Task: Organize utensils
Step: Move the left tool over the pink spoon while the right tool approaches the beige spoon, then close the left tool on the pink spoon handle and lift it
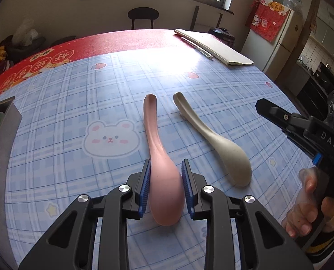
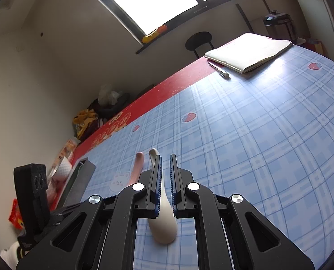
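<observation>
A pink spoon [image 1: 158, 139] lies on the blue checked tablecloth [image 1: 77, 94], handle pointing away. My left gripper [image 1: 165, 164] straddles its bowl, and both blue pads [image 1: 144, 184] touch the bowl's sides. A white spoon [image 1: 211, 137] lies just right of it, free on the cloth. My right gripper [image 1: 262, 108] hovers right of the white spoon, held by a hand [image 1: 306, 211]. In the right wrist view the right gripper [image 2: 165, 156] is shut with nothing in it. The white spoon [image 2: 164, 225] shows below it and the pink spoon [image 2: 137, 166] further left.
A grey utensil holder [image 1: 7, 117] stands at the table's left edge with something pale green inside. A notebook [image 1: 214, 45] and a pen [image 1: 197, 48] lie at the far right corner. A black chair [image 1: 143, 14] stands beyond the table, a fridge [image 1: 277, 36] to the right.
</observation>
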`<state>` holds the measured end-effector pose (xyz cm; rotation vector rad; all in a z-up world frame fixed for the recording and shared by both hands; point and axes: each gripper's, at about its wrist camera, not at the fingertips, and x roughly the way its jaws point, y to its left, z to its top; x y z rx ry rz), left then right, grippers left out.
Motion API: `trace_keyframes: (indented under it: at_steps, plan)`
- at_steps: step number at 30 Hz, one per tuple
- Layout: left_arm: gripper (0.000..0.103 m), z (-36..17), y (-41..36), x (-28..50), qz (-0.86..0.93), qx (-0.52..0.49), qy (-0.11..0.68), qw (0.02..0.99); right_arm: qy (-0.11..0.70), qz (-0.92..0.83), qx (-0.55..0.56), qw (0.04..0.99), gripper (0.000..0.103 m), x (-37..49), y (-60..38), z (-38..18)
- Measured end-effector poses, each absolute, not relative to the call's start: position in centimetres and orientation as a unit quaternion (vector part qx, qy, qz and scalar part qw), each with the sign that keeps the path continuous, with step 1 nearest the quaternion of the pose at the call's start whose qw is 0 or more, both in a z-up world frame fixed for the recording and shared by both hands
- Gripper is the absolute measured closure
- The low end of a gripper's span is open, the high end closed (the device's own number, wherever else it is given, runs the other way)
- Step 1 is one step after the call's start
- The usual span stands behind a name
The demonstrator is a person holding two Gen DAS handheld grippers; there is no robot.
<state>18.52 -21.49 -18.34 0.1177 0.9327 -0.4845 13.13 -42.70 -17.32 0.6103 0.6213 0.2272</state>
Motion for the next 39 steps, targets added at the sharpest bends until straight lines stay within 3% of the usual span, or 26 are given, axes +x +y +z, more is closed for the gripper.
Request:
trace_keyframes:
  at_steps: [15,24,26,27,33,39]
  plan:
    - [0.079,-18.3,-22.5,13.7,-0.26,0.173,0.376,0.873,0.301,0.109,0.299,0.899,0.095,13.2,-42.7,-17.4]
    - [0.082,-18.3,-20.9,14.9,-0.253,0.126,0.393,0.875,0.304,0.115,0.293,0.899,0.095,13.2,-42.4,-17.4]
    - [0.088,-17.9,-20.2,14.8,-0.247,0.114,0.387,0.881,0.307,0.122,0.289,0.898,0.095,13.4,-42.2,-17.4]
    - [0.098,-17.7,-19.8,14.6,-0.244,0.109,0.386,0.883,0.311,0.129,0.284,0.898,0.095,13.5,-41.8,-17.4]
    - [0.098,-18.2,-17.2,13.9,-0.229,0.074,0.396,0.886,0.324,0.16,0.229,0.904,0.095,13.8,-39.6,-16.9]
    - [0.098,-17.7,-14.6,13.8,-0.213,0.019,0.383,0.898,0.333,0.164,0.243,0.896,0.095,14.2,-39.9,-17.4]
